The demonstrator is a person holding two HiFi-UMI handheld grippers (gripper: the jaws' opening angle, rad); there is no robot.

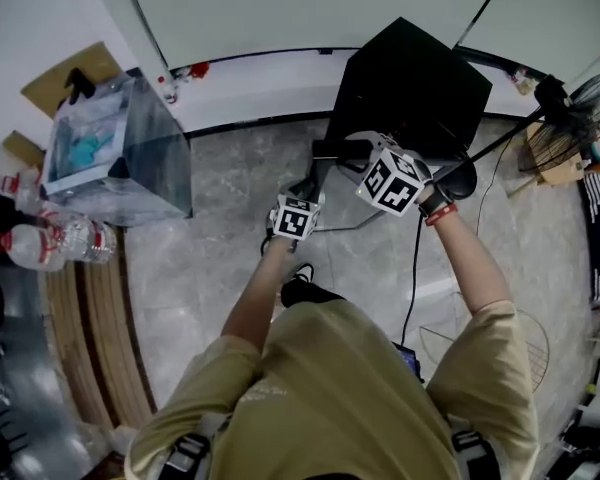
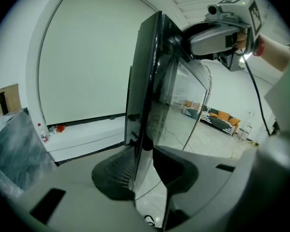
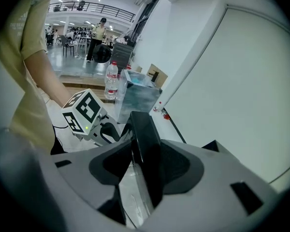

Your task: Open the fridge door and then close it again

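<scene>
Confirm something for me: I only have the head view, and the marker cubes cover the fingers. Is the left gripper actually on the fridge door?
Observer: Yes. Its own view shows the left gripper with the edge of the fridge door between its fingers, one on each face.
Operator: And the right one?
Observer: The right gripper is closed on the door's edge too, as seen in its own view.
Operator: Which grip sits higher?
Observer: The right. The left gripper view shows it near the door's top end, above the left.
</scene>
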